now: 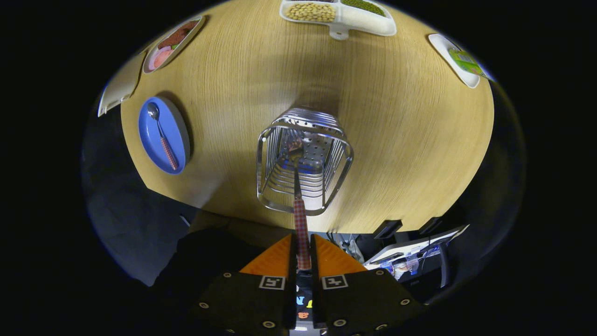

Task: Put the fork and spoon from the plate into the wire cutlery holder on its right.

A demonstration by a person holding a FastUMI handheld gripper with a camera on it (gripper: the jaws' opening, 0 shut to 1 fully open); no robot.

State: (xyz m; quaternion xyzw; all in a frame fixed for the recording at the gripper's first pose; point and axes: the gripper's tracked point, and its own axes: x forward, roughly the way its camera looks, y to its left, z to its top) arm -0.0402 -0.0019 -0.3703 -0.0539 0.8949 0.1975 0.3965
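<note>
Gripper (pixel 303 252) closed on the red-checked handle of a metal fork (pixel 300 219), both fingers pressed against the handle, no gap left beside it. Fork pointing straight ahead from the fingertips, its head down inside the shiny square wire cutlery holder (pixel 304 161), over the perforated base; whether touching the base, cannot tell. Holder standing on the round light-wood table (pixel 410 140), close to the near edge, just beyond the fingers. Round blue plate (pixel 163 135) at the table's left edge, well apart from the holder, with a metal spoon with a red-checked handle (pixel 162 136) lying on it, bowl away from the near edge. White divided tray of beans and peas (pixel 338 16) at the far edge. Small dishes of food at the far-left and far-right edges.
</note>
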